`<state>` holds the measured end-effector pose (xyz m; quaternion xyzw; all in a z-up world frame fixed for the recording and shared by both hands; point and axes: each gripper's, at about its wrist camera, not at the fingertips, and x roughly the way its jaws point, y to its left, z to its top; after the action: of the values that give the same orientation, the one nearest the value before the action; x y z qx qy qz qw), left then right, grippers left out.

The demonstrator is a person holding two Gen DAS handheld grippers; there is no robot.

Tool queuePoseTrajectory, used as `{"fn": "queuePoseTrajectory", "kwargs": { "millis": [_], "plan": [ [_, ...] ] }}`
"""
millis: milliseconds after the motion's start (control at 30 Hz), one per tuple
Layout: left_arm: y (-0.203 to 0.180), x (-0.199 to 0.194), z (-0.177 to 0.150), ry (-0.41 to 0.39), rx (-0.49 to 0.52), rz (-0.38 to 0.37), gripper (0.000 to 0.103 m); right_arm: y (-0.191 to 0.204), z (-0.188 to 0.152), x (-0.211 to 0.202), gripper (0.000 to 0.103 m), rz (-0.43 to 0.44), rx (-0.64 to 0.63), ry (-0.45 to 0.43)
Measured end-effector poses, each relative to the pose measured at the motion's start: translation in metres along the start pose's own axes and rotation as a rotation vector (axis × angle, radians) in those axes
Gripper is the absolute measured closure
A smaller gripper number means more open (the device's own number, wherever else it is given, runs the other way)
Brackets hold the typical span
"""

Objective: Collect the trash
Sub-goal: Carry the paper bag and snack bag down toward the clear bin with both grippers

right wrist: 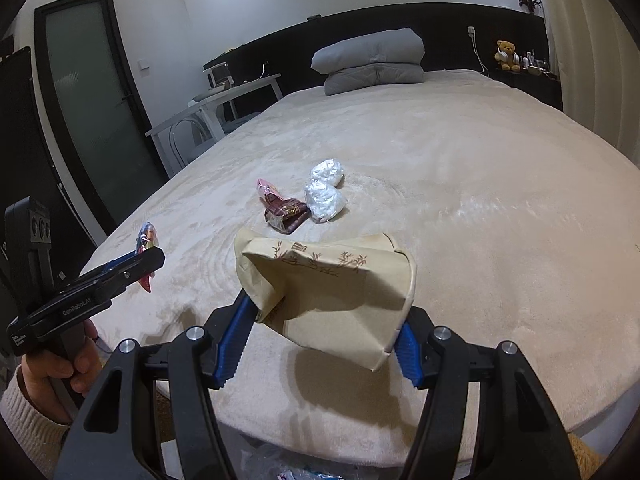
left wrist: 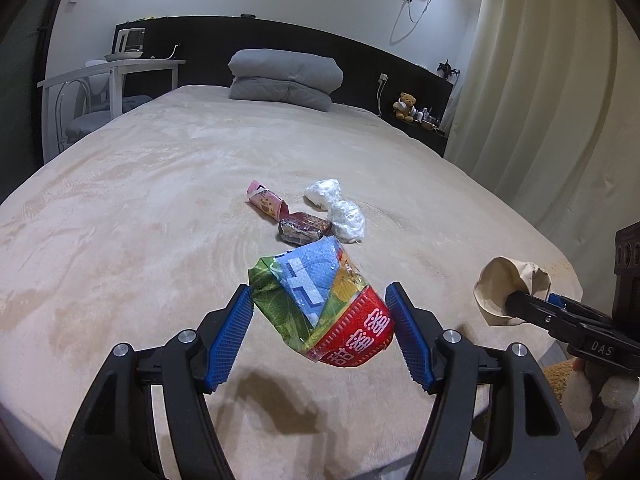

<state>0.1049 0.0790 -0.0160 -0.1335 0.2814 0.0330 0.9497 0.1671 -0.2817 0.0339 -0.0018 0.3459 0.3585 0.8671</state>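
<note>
1. Two pieces are in hand at once: my left gripper (left wrist: 320, 330) is clamped on a crumpled colourful snack wrapper (left wrist: 320, 304), and my right gripper (right wrist: 326, 338) is clamped on a flattened tan paper bag (right wrist: 332, 292) printed with bamboo.
2. Both loads hang clear above the beige bedspread (left wrist: 160, 200), near its front edge, each casting a shadow below. I judge this the carry-off step, so the pinch should stay firm all the way.
3. The wrapper sits loosely between the blue pads (left wrist: 230, 340); the right pad only meets its red end. I would avoid quick wrist rolls, since slick foil could slip out.
4. The paper bag is stiff and sticks out forward of my right gripper, so I would keep it from brushing the bed.
5. Beyond both grippers, well ahead on the bedspread, four more pieces wait: a pink wrapper (left wrist: 266, 202), a dark brown packet (left wrist: 304, 230) touching it, and two white crumpled plastic balls (left wrist: 336, 208) just to the right.
6. Something that looks like plastic shows below the bed edge under my right gripper; whether that is the trash bag I cannot tell.
</note>
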Motion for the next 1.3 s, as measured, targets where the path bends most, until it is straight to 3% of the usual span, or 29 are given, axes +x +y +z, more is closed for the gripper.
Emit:
{"fn": "queuePoseTrajectory", "kwargs": {
  "millis": [533, 800, 1033, 1300],
  "plan": [
    [-0.034, -0.070, -0.056, -0.032, 0.028, -0.030, 0.036, 0.016, -0.062, -0.071, 0.041, 0.037, 0.043, -0.039],
    [-0.038, -0.088, -0.082, -0.014, 0.013, -0.045, 0.036, 0.026, -0.086, -0.084, 0.041, 0.063, 0.042, -0.016],
    [-0.040, -0.092, -0.102, 0.031, 0.012, -0.059, 0.036, 0.030, -0.106, -0.075, 0.041, 0.090, 0.050, 0.071],
    [-0.040, -0.066, -0.125, 0.205, -0.024, -0.080, 0.036, 0.027, -0.131, -0.031, 0.041, 0.127, 0.101, 0.319]
  ]
}}
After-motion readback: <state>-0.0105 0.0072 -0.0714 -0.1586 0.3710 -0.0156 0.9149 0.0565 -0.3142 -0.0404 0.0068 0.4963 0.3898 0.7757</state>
